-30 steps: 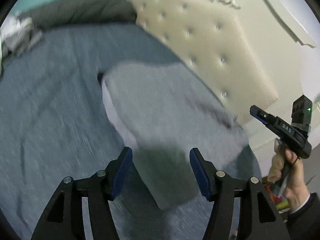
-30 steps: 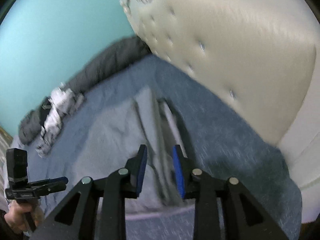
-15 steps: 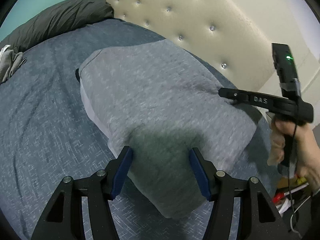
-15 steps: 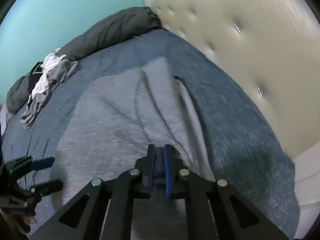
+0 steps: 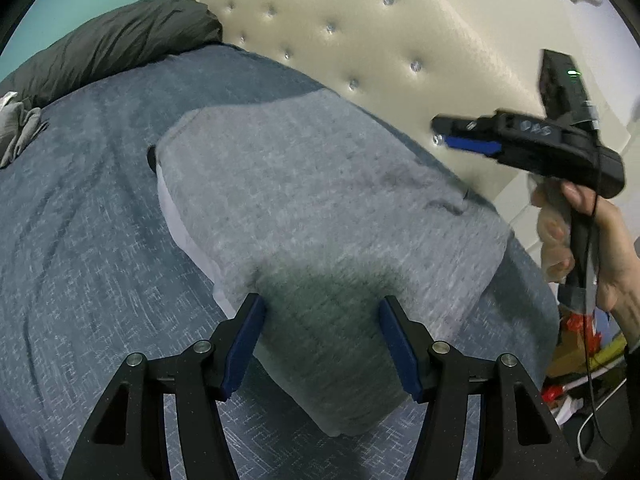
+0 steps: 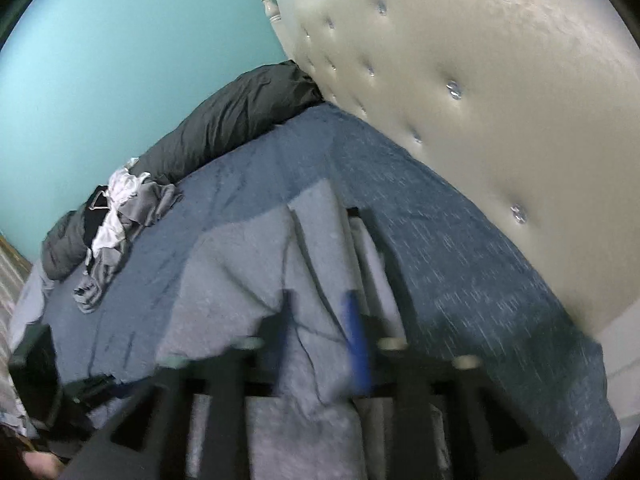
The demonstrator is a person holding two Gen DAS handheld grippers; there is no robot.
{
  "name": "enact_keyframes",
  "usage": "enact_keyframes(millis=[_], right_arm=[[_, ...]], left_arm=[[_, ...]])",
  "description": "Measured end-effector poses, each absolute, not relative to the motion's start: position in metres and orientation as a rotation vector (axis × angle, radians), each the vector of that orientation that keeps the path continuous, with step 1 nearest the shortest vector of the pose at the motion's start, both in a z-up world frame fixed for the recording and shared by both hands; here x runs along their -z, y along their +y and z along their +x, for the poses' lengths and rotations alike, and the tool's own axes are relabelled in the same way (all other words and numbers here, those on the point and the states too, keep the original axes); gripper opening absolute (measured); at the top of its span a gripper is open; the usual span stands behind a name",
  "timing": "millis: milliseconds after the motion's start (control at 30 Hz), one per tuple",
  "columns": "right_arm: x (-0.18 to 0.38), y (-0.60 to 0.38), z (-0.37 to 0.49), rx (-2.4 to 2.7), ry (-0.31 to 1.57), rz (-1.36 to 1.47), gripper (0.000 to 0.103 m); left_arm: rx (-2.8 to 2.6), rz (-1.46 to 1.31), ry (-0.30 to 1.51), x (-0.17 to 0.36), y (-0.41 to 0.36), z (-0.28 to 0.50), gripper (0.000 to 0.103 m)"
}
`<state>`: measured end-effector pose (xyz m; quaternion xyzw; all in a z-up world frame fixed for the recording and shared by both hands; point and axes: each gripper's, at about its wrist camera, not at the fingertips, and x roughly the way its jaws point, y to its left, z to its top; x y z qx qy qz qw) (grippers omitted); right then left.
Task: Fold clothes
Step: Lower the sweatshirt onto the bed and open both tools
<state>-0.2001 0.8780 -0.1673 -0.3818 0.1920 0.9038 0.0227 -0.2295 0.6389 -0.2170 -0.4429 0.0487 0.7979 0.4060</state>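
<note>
The light grey knit garment (image 5: 320, 184) is lying as a flattened, folded-looking slab on the blue-grey textured bed cover (image 5: 80, 240), just beside the cream button-tufted headboard (image 5: 360, 40), w/ a paler layer peeking out along its edge away from the headboard.

Left gripper (image 5: 322, 344) is hovering over the garment's near end, jaws wide apart, nothing between them.

Right gripper (image 6: 320, 344) is blurring w/ motion; its jaws are showing a gap now, whereas 0.5 s ago they were pinched nearly together low on the garment's headboard-side edge. In the left wrist view it is sitting up in the air between garment and headboard, higher than 0.5 s ago, and no cloth is hanging from it. So it is reading as a release and a pull-away: the fabric is resting on the bed under its own weight.

Prob. meaning for the task: this fold or tuck is set down and neither gripper is holding cloth. Whether more folds are due, can't tell.

A crumpled grey-and-white clothes pile (image 6: 116, 216) is sitting well away from the headboard, by the dark grey rolled duvet (image 6: 224, 120).
</note>
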Motion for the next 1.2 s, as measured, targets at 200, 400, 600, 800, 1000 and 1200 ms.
enact_keyframes(millis=[200, 400, 600, 800, 1000, 1200], right_arm=[[0.175, 0.869, -0.243, -2.777, 0.51, -1.341, 0.046], [0.195, 0.857, -0.268, -2.733, 0.47, -1.465, 0.03], [0.199, 0.856, -0.276, -2.715, 0.421, -1.451, 0.002], [0.204, 0.862, -0.277, -2.653, 0.378, -1.392, 0.002], [0.203, 0.87, -0.274, -2.675, 0.433, -1.366, 0.003], [0.177, 0.876, -0.256, -2.776, 0.506, -1.26, 0.004]], left_arm=[[-1.999, -1.113, 0.153, 0.217, 0.645, -0.231, 0.064], [-1.994, -1.107, 0.156, 0.229, 0.646, -0.226, 0.064], [-1.997, -1.096, 0.142, 0.235, 0.644, -0.223, 0.064], [-1.996, -1.097, 0.124, 0.237, 0.641, -0.223, 0.064], [-1.999, -1.103, 0.125, 0.237, 0.642, -0.223, 0.064], [-2.002, -1.108, 0.121, 0.236, 0.642, -0.223, 0.065]])
